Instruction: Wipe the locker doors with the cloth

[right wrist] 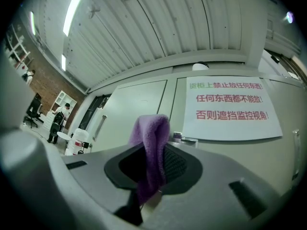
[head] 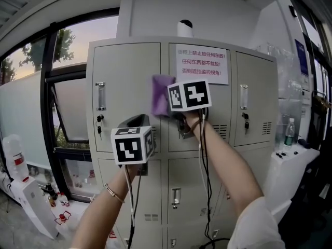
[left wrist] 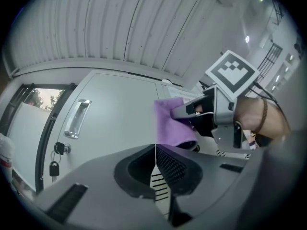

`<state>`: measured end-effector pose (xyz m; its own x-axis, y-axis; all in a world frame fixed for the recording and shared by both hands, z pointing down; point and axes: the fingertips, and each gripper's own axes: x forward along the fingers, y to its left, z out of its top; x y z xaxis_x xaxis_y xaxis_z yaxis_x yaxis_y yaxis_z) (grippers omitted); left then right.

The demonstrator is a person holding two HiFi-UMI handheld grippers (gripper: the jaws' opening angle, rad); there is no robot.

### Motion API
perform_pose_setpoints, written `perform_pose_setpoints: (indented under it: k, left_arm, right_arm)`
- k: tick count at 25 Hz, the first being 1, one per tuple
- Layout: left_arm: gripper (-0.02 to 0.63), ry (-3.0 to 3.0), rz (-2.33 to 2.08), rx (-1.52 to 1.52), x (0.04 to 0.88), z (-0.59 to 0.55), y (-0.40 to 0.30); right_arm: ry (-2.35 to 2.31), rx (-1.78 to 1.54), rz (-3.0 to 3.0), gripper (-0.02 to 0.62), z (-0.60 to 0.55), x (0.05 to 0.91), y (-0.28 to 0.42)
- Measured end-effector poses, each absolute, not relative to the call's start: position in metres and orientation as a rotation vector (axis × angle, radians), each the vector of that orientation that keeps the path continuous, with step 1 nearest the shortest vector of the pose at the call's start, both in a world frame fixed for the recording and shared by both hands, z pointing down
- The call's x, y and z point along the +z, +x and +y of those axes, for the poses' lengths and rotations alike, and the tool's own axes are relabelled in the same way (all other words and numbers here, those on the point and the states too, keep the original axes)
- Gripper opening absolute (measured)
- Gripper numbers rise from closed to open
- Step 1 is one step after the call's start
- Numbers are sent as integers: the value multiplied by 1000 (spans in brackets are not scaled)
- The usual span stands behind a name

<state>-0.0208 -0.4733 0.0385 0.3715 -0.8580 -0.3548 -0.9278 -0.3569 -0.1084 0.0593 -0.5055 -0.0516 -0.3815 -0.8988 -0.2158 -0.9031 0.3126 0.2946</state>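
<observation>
My right hand-held gripper (right wrist: 153,172) is pinching the purple cloth (right wrist: 151,137), and a loose fold stands up out of the jaws. From the head view the cloth (head: 162,95) lies on the top row of the locker bank (head: 155,41), over the seam between the top-left door (head: 127,77) and the middle door (head: 199,126). It looks pressed against the metal, though I can't be sure of firm contact. My left hand-held gripper (left wrist: 156,163) is pressed together on nothing and hovers lower, in front of the bottom edge of the top-left door.

What worries me:
- The grip on the cloth is narrow, so a hard drag across the panel could pull it out of the jaws.
- The paper notice (head: 202,65) sits just beside the cloth on the middle door, and a stroke toward the locker's right edge could catch its border and tear it.
- Keys (head: 99,126) hang under the handle (head: 100,96) near the left edge, and the cloth could snag there.
- A downward stroke runs straight at the left hand-held gripper (it should move aside first).
- The cable (head: 203,165) trailing off my right wrist could brush the lower doors.

The clearest room is the flat panel of the top-left door, between handle and seam and up toward the locker's top edge.
</observation>
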Motion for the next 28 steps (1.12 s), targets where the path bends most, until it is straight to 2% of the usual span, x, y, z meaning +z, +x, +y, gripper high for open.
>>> perform_pose_setpoints:
  k: [28]
  left_arm:
    - [8,-2406,1439,311,28,-473,82]
  right_arm:
    - [-2039,525,2286,69,-495,-54,237]
